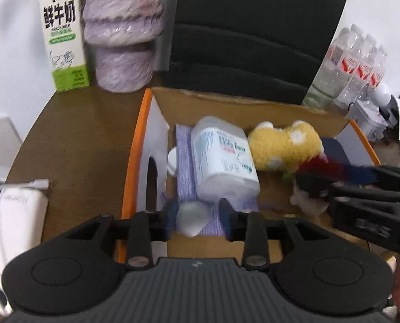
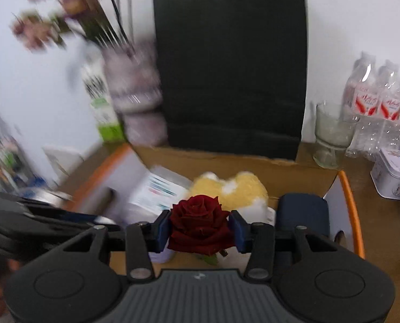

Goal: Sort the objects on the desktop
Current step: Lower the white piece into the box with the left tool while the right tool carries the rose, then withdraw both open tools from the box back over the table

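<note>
One rose [image 2: 200,228], one yellow plush [image 1: 283,145]

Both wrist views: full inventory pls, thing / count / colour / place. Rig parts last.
cardboard box: 1, brown with orange edges, centre of desk
white bottle: 1, white, lying in box
purple cloth: 1, lilac, under the bottle
yellow plush toy: 1, yellow and white, in box
navy case: 1, dark blue, box right side
red rose: 1, dark red, between right jaws
milk carton: 1, white and green, back left
purple vase: 1, mottled, beside carton
black bag: 1, behind box
water bottles: pack, clear with red labels, right
glass cup: 1, clear
tin: 1, white
power bank: 1, white, left
left gripper: black; white object between jaws, blurred
right gripper: black, on rose
</note>
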`<state>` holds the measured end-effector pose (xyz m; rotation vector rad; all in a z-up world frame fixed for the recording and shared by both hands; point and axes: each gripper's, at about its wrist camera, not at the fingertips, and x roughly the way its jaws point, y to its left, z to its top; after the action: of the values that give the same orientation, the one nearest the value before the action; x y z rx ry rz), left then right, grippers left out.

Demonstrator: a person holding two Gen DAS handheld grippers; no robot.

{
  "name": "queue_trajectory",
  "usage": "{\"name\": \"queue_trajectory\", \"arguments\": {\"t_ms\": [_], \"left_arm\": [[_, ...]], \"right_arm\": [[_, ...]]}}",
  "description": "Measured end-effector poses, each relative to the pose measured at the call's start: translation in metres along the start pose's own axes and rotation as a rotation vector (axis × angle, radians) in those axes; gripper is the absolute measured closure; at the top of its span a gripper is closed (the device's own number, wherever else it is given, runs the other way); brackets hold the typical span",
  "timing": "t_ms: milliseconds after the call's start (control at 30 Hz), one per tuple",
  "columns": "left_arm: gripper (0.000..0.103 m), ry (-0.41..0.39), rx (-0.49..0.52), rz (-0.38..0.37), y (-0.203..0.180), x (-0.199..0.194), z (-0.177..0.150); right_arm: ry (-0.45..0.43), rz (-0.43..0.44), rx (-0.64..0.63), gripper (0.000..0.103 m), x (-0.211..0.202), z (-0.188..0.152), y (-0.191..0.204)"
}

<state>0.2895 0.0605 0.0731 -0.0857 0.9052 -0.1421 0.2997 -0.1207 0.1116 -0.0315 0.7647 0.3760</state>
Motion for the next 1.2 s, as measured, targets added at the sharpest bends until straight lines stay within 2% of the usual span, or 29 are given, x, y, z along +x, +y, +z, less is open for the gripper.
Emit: {"name": "queue_trajectory", "arguments": {"t_ms": [33, 100, 167, 267, 367, 433, 533, 600, 700, 733, 800, 900, 1000, 1100, 1200], "left_arm": [[0.044, -0.023, 0.022, -0.014, -0.001, -0.002, -0.001], [0.030, -0.076, 0.067, -0.027, -0.003, -0.011, -0.003], [0.029, -0.095, 0.087, 0.001, -0.008, -0.020, -0.004], [0.024, -0.071, 0.067, 0.028, -0.014, -0.042, -0.007], [0.016, -0.104, 0.081, -0.030, -0.016, -0.079, -0.031], [0.002, -0.139, 0.098, -0.058, -0.019, -0.103, -0.055], [0.000, -0.189, 0.116, -0.103, -0.026, -0.136, -0.102], [0.000, -0.217, 0.100, -0.103, -0.031, -0.148, -0.134], [0.000, -0.263, -0.028, 0.047, -0.042, -0.155, -0.188], [0.000, -0.268, -0.047, 0.069, -0.046, -0.157, -0.204], [0.000, -0.301, -0.036, 0.081, -0.056, -0.162, -0.236], [0.000, -0.321, 0.041, 0.097, -0.076, -0.168, -0.273], [0.000, -0.311, 0.141, 0.101, -0.085, -0.165, -0.293], [0.000, -0.301, 0.137, 0.110, -0.085, -0.161, -0.302], [0.000, -0.293, 0.074, 0.113, -0.077, -0.158, -0.303]], "right_arm": [[0.025, 0.003, 0.020, 0.053, 0.009, 0.001, -0.003], [0.018, 0.028, 0.052, 0.046, 0.008, 0.002, -0.010], [-0.033, 0.016, 0.054, 0.029, -0.007, 0.003, -0.014], [-0.099, -0.008, 0.047, 0.026, -0.040, -0.004, -0.018], [-0.119, -0.011, 0.016, 0.024, -0.078, -0.027, -0.017], [-0.145, -0.026, -0.026, 0.017, -0.100, -0.052, -0.016], [-0.144, -0.081, -0.081, 0.015, -0.133, -0.099, -0.016], [-0.136, -0.083, -0.089, 0.015, -0.154, -0.133, -0.017], [-0.109, -0.061, -0.068, 0.015, -0.178, -0.179, -0.014], [-0.106, -0.058, -0.062, 0.015, -0.184, -0.194, -0.013], [-0.088, -0.048, -0.031, 0.015, -0.194, -0.224, -0.011], [-0.039, 0.023, 0.092, 0.015, -0.207, -0.255, -0.016], [-0.059, 0.041, 0.100, 0.015, -0.219, -0.279, -0.008], [-0.073, -0.012, 0.044, 0.015, -0.222, -0.291, 0.006], [-0.091, 0.001, 0.089, 0.013, -0.226, -0.294, 0.003]]}}
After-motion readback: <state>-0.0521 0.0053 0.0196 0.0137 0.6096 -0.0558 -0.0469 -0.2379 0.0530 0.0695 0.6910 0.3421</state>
